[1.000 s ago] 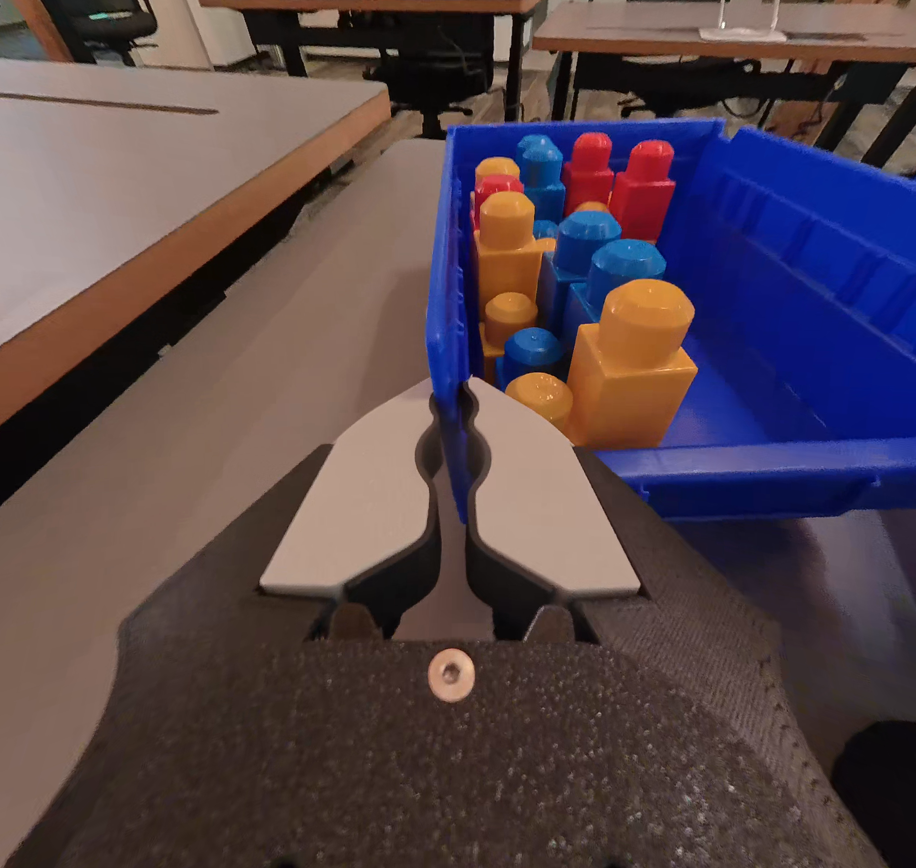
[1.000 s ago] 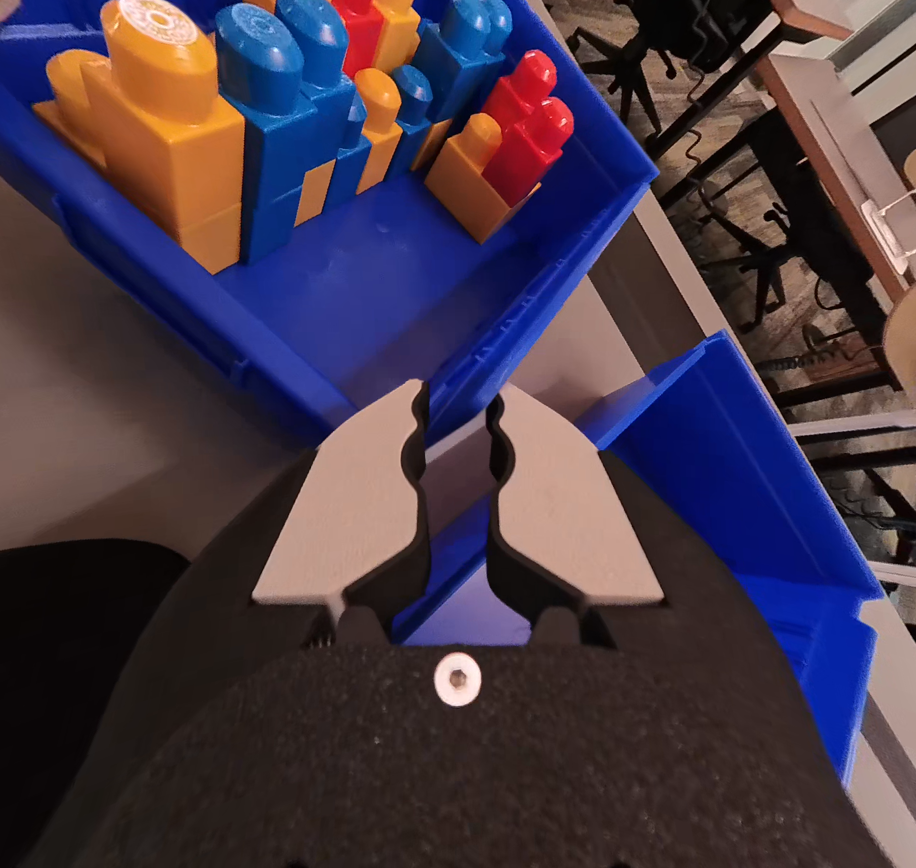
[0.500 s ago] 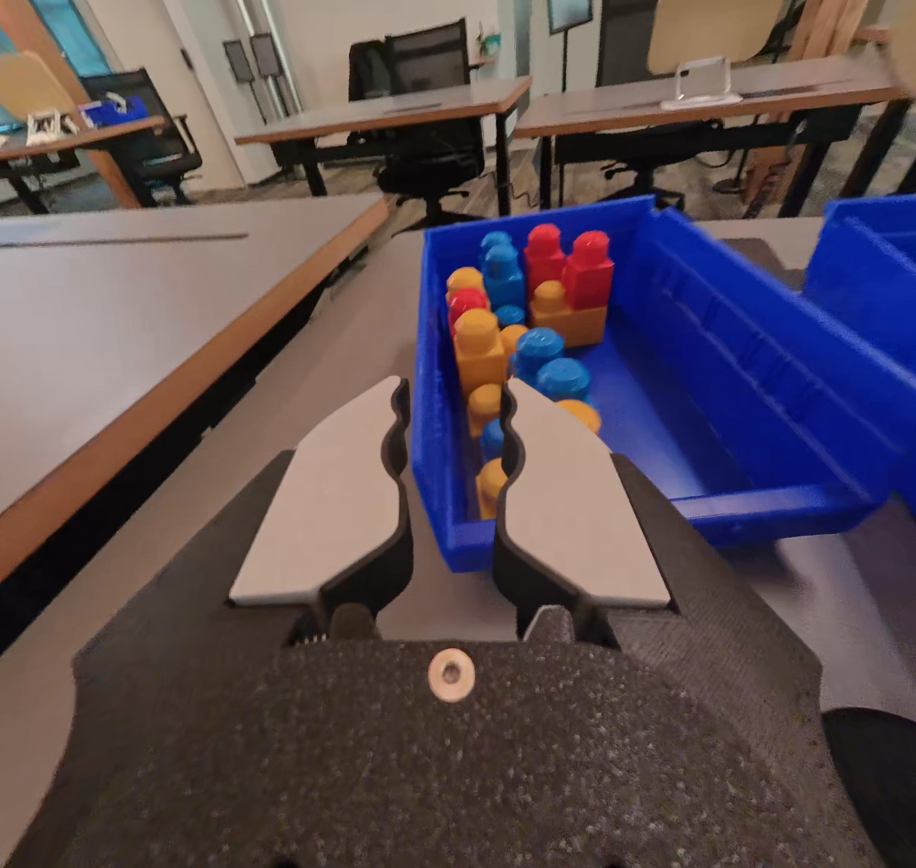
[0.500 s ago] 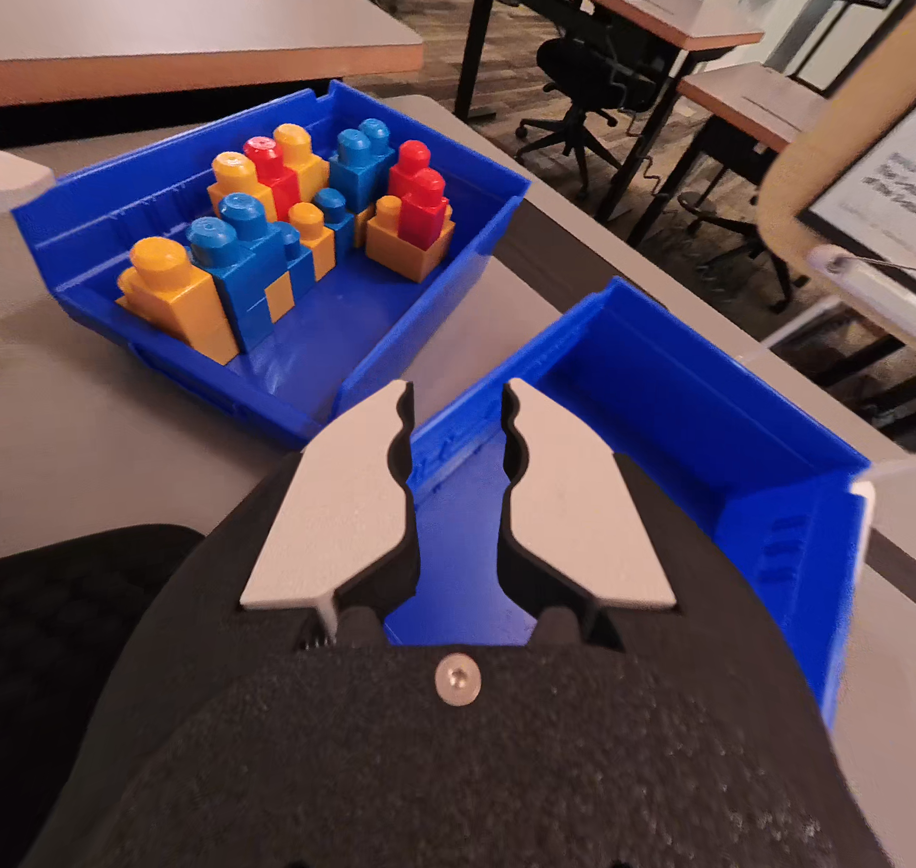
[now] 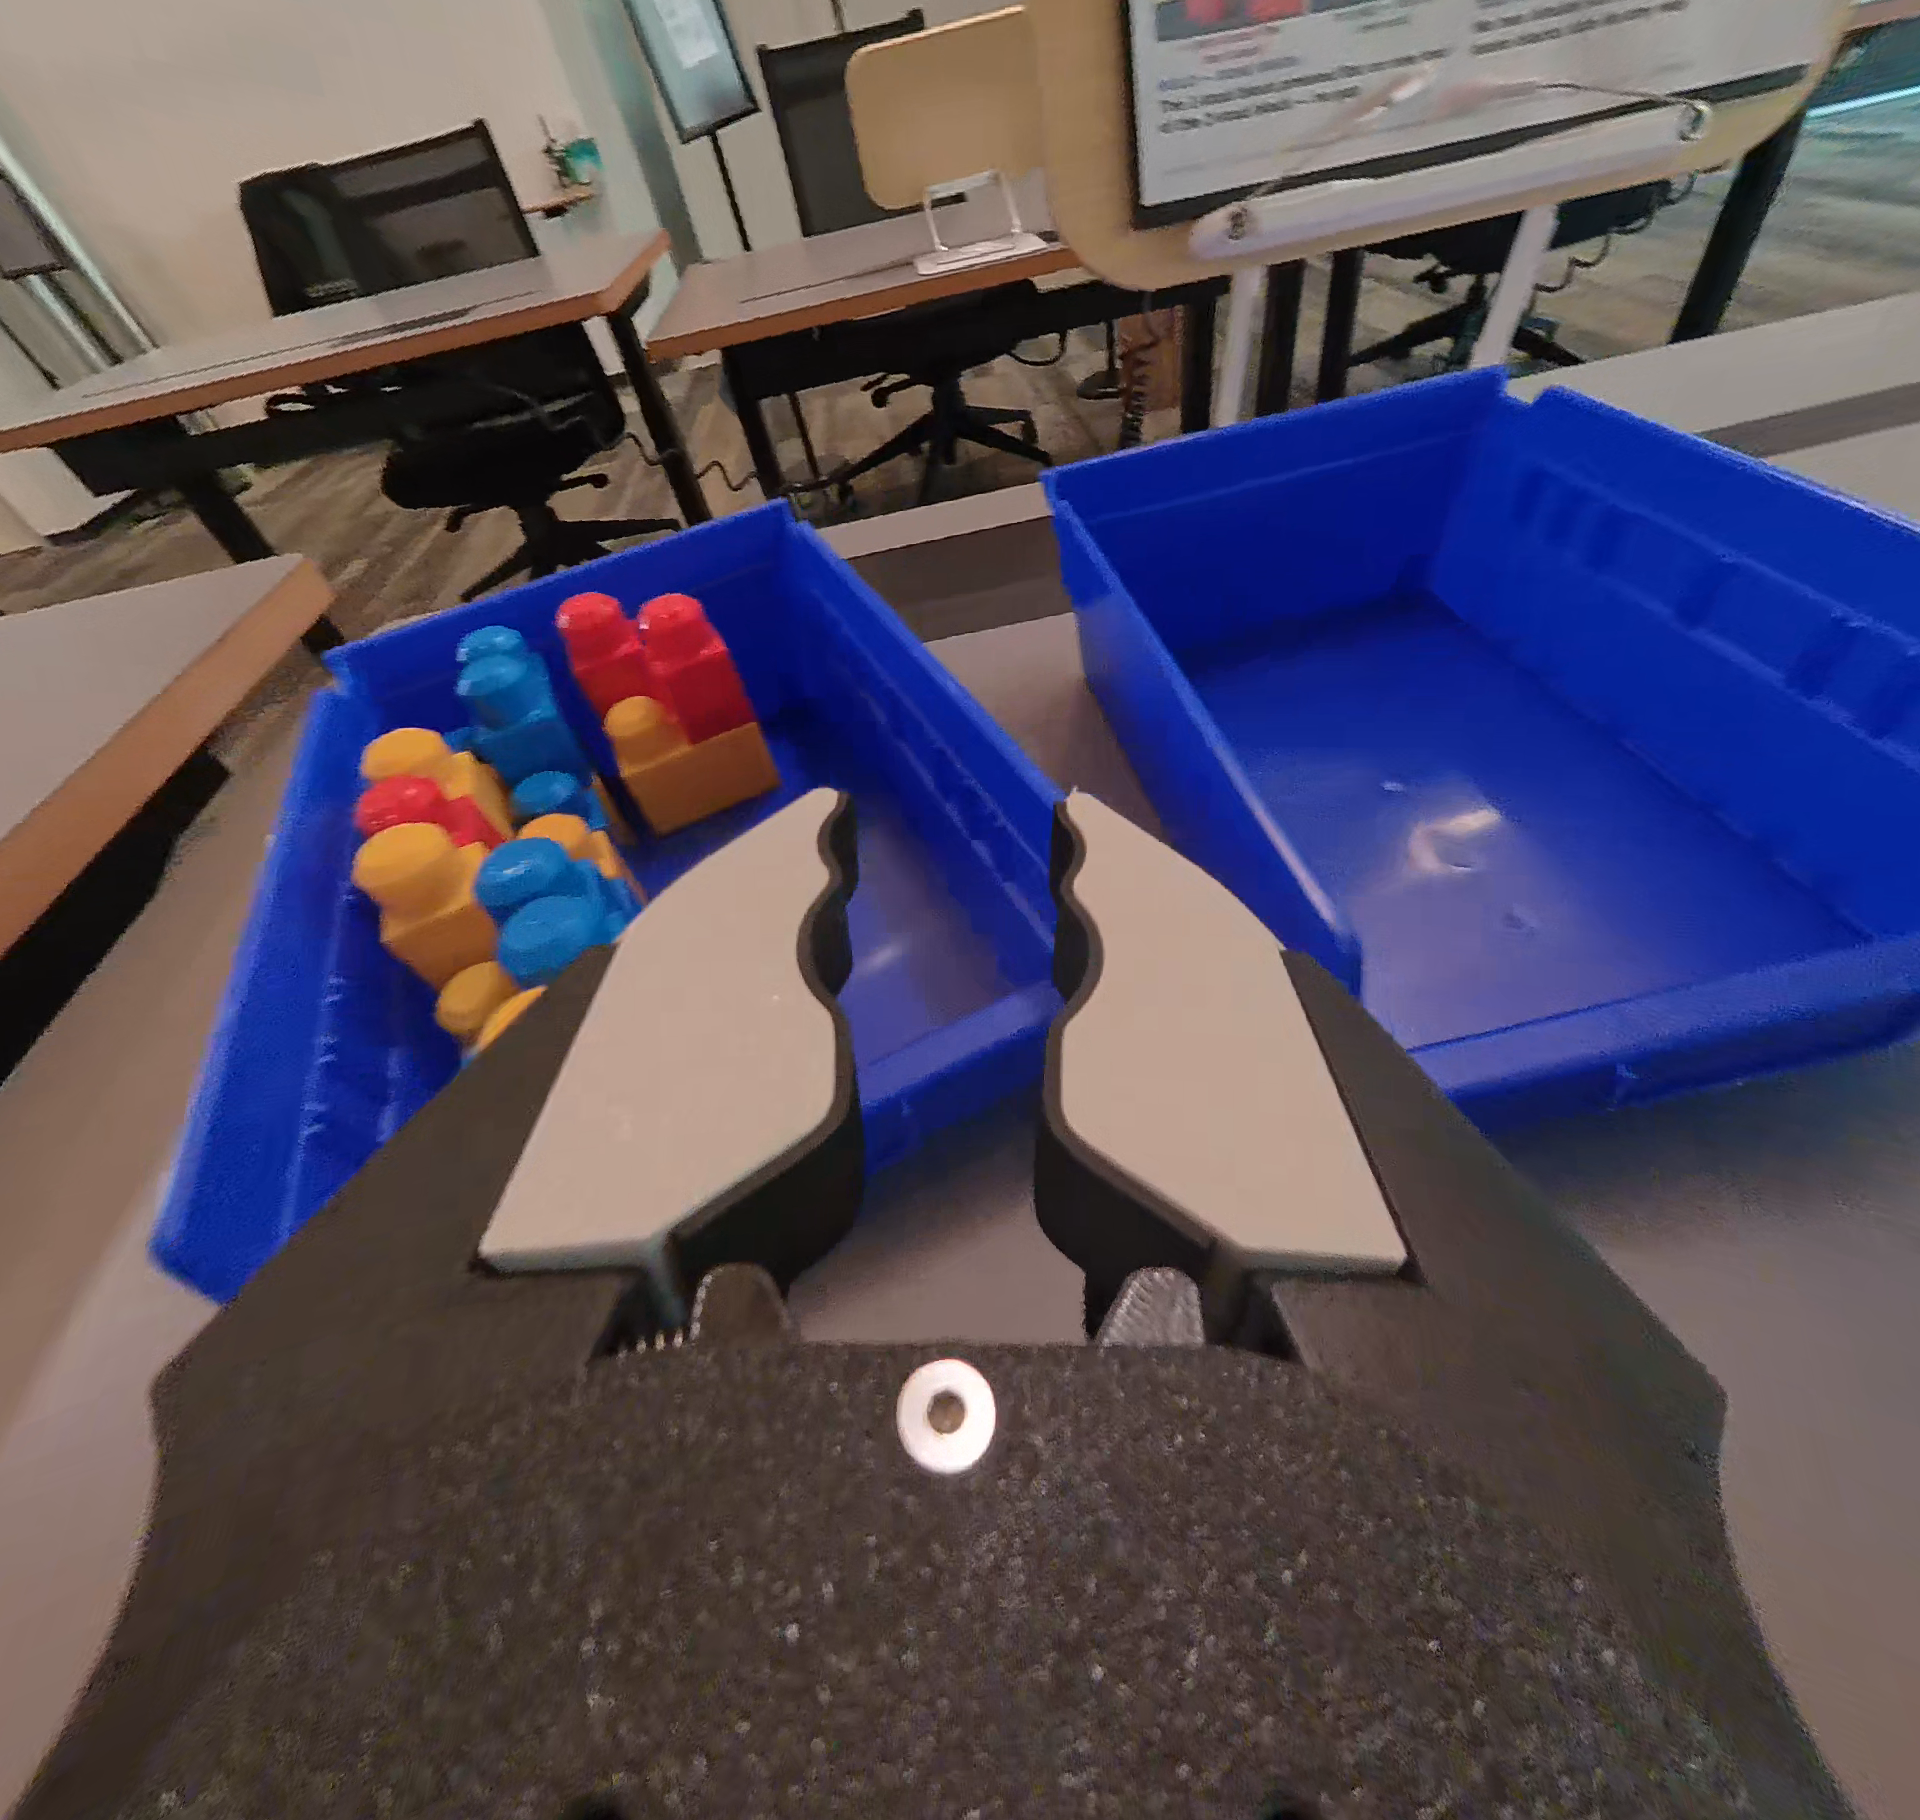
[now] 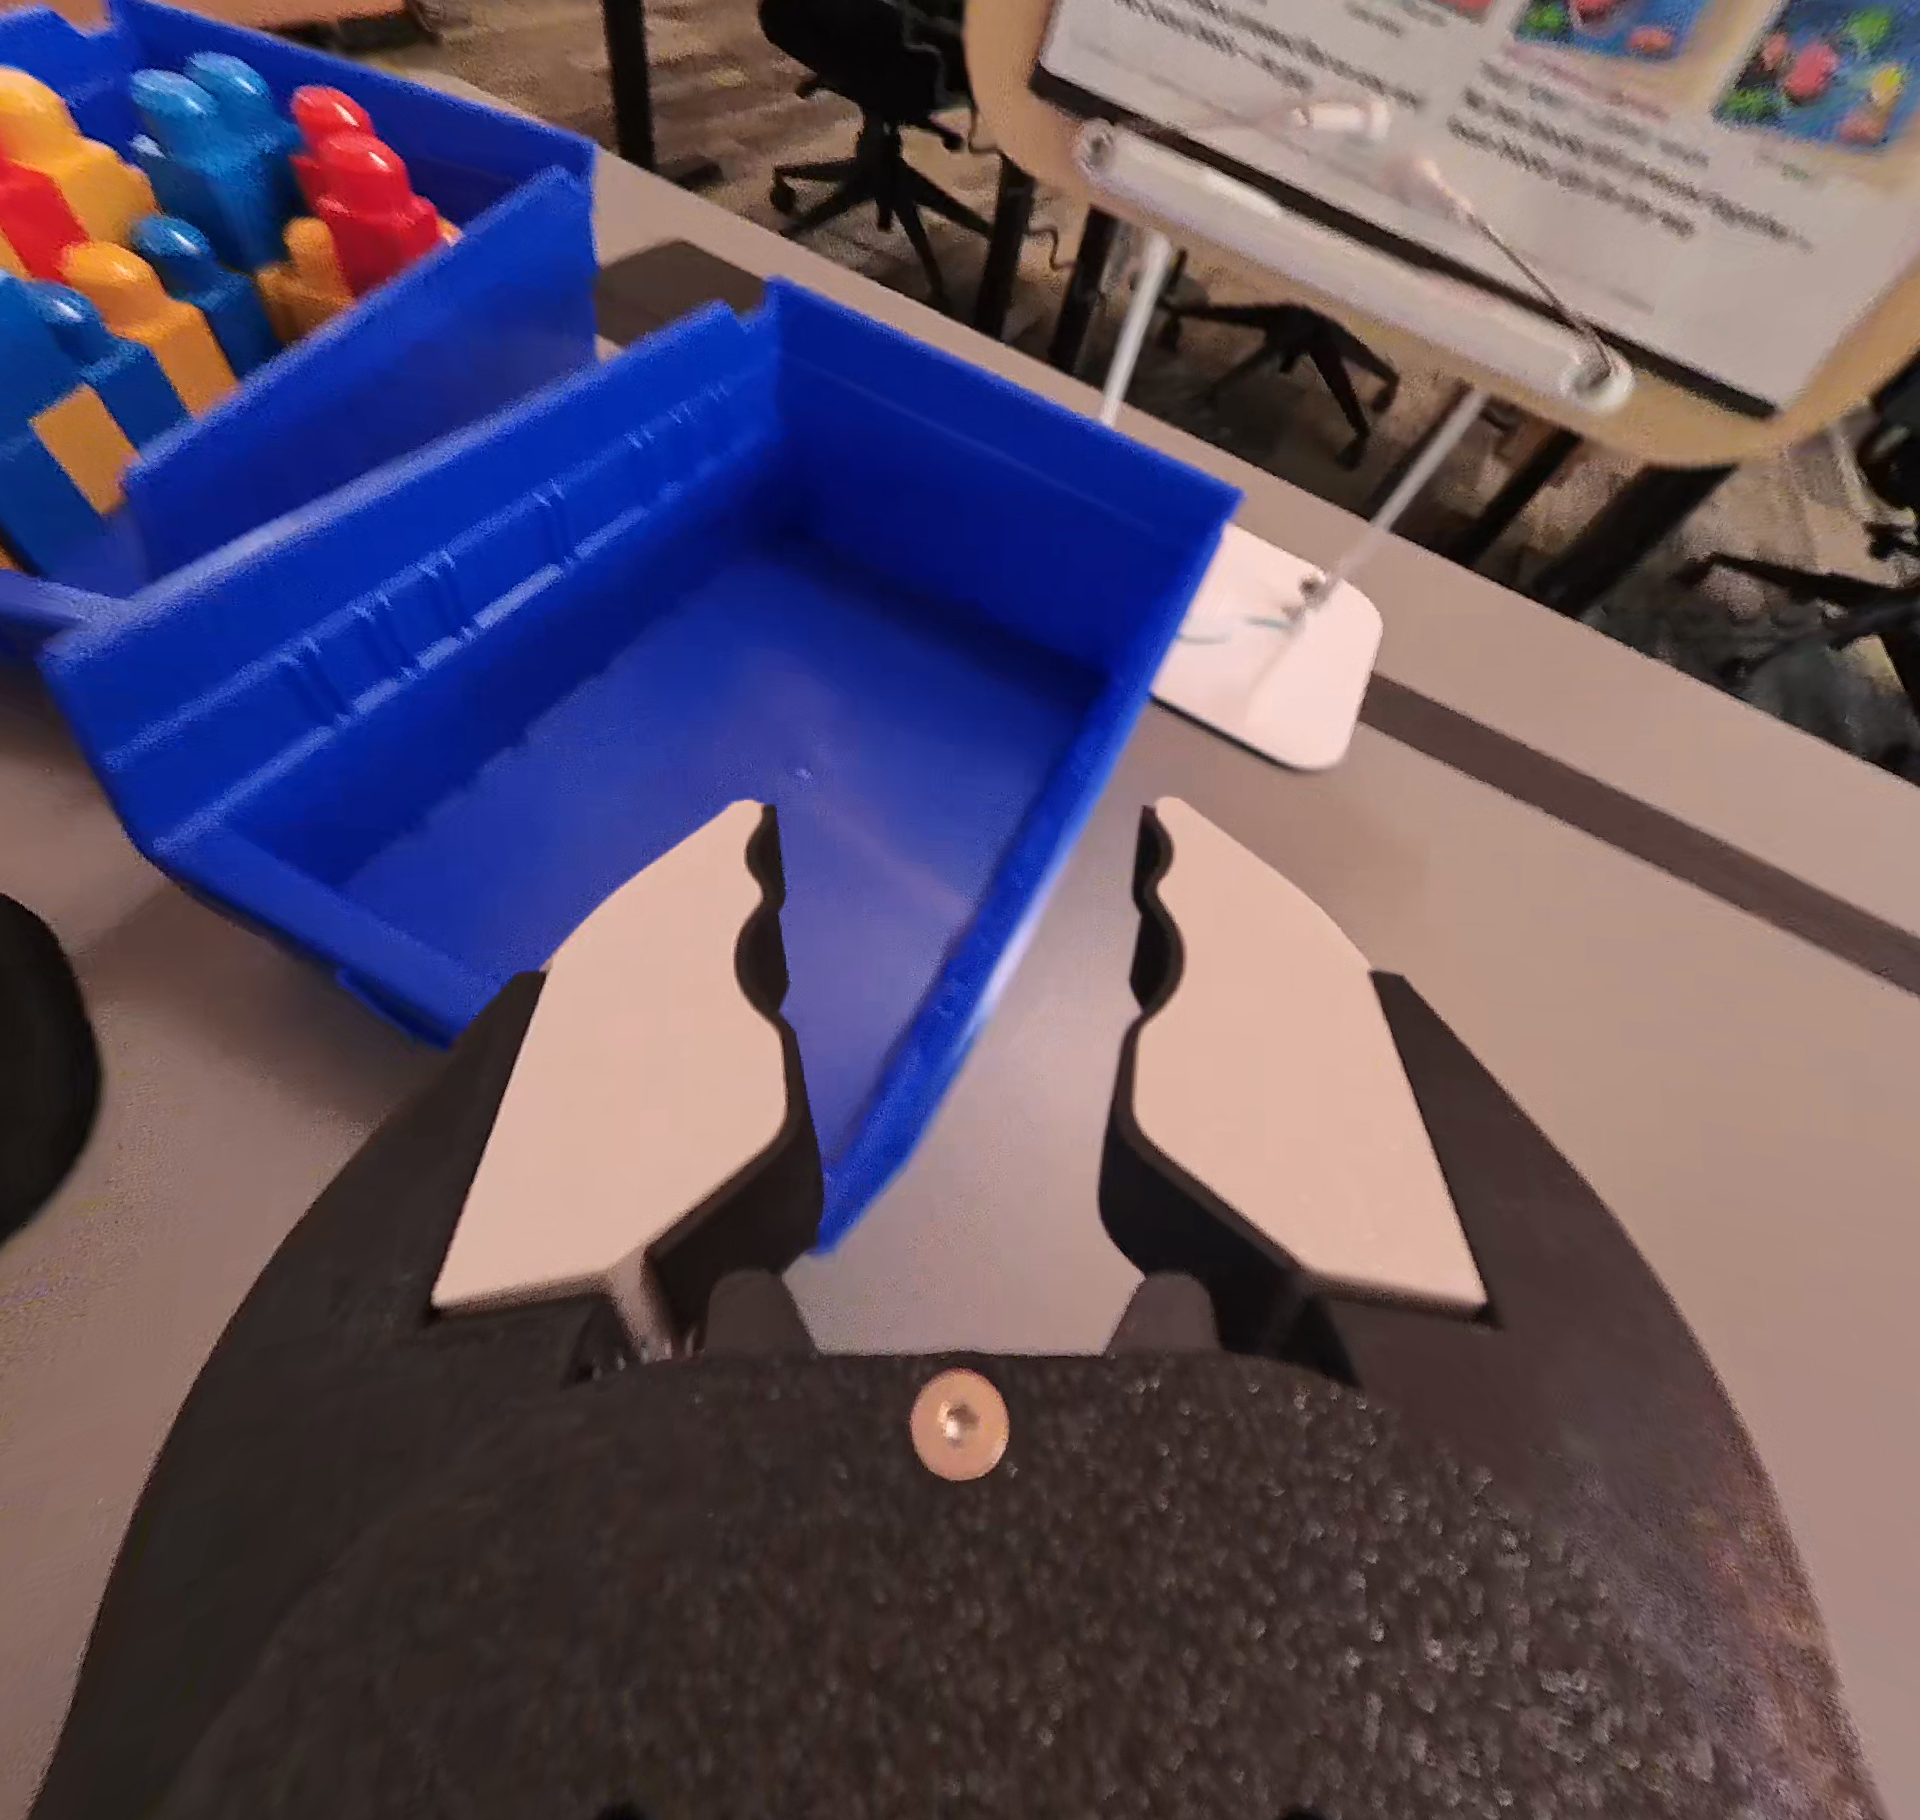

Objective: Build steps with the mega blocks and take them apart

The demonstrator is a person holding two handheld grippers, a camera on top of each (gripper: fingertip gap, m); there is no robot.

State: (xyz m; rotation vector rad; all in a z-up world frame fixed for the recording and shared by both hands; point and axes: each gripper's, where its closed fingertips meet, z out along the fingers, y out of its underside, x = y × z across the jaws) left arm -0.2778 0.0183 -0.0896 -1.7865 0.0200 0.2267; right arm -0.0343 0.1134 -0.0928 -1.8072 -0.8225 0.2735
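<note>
Two blue bins stand side by side on a grey table. The left bin (image 5: 935, 690) holds several yellow, blue and red mega blocks (image 5: 665, 721) stacked in stepped groups; it also shows in the right wrist view (image 6: 416, 357). The right bin (image 5: 1299, 565) has nothing in it and also shows in the right wrist view (image 6: 1143, 690). My left gripper (image 5: 951, 814) is open with nothing between its pads, raised above the left bin's right side. My right gripper (image 6: 956, 820) is wide open with nothing between its pads, raised above the right bin's right wall.
A wooden board with a printed sheet stands on a white base (image 6: 1278, 669) behind the right bin. More desks (image 5: 416, 316) and black office chairs (image 5: 488, 440) fill the room beyond. A dark object (image 6: 31, 1064) lies at the table's near left.
Both grippers let go of the bins' walls, opened and rose back from the bins. The right gripper opened wider and swung right. The views now take in both bins from above.
</note>
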